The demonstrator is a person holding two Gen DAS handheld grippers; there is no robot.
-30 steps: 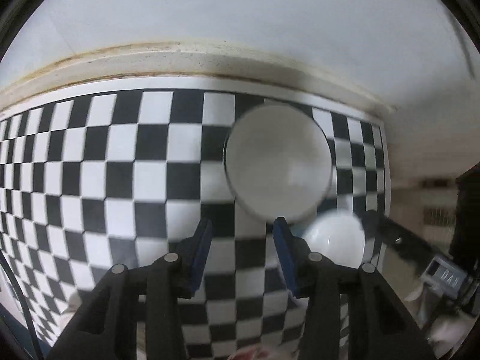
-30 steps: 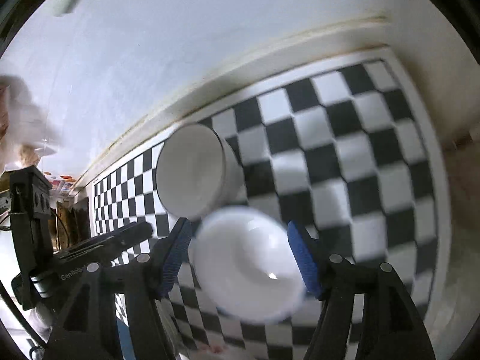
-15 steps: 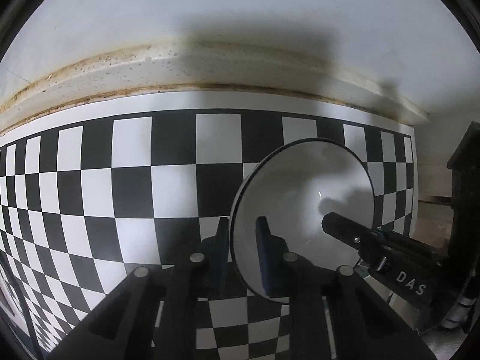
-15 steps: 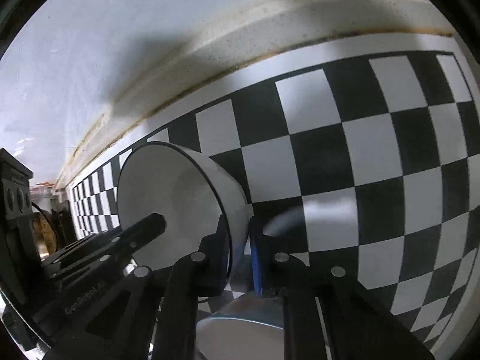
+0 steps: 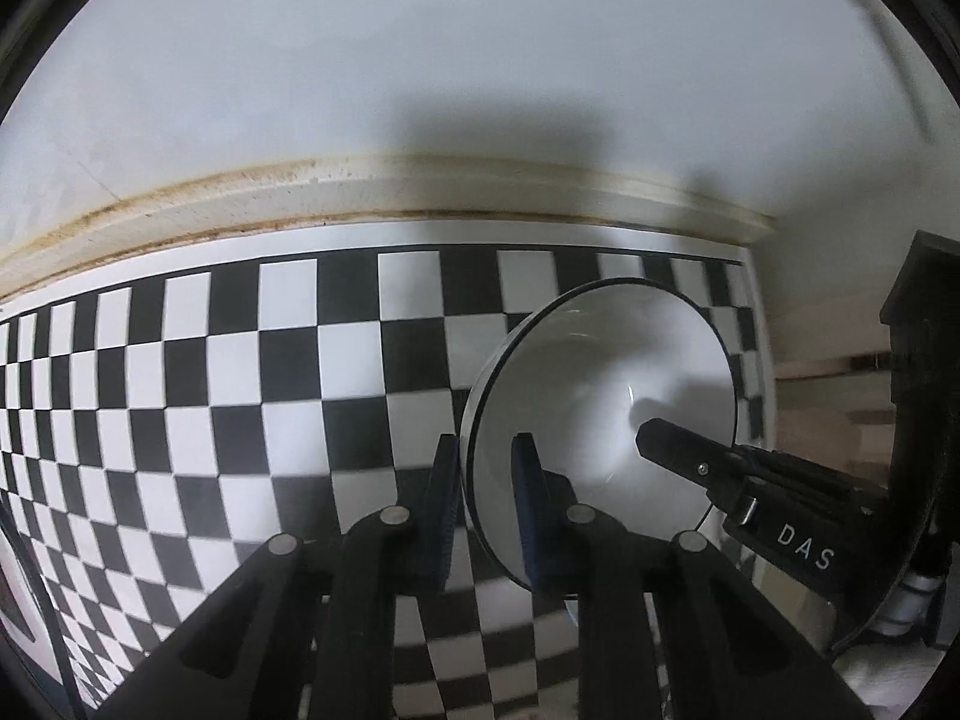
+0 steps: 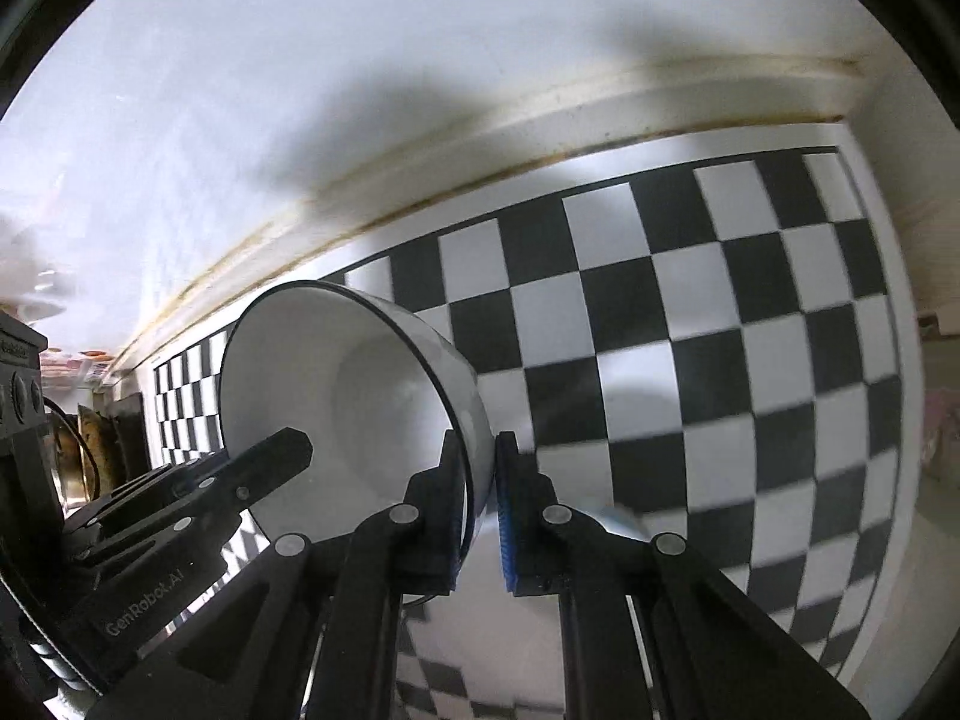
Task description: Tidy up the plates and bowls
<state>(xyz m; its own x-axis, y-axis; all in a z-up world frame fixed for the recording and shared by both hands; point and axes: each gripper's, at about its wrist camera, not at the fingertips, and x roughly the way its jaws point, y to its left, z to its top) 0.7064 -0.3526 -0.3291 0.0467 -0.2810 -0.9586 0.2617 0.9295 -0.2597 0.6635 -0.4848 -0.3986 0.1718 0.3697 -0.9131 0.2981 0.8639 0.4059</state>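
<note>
One white bowl [image 5: 600, 396] was tilted on edge over the checkered worktop [image 5: 240, 372]. The left gripper [image 5: 483, 504] and right gripper [image 6: 480, 498] each pinched opposite sides of its rim, fingers [image 6: 510, 516] nearly closed.

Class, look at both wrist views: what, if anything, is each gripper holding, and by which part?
Both hold the same white bowl by its rim wall, on opposite sides: left gripper and right gripper, each with one finger inside, one outside.

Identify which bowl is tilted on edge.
The black-rimmed bowl, its rim pinched by left gripper and right gripper; the other bowl sits blurred beneath.
</note>
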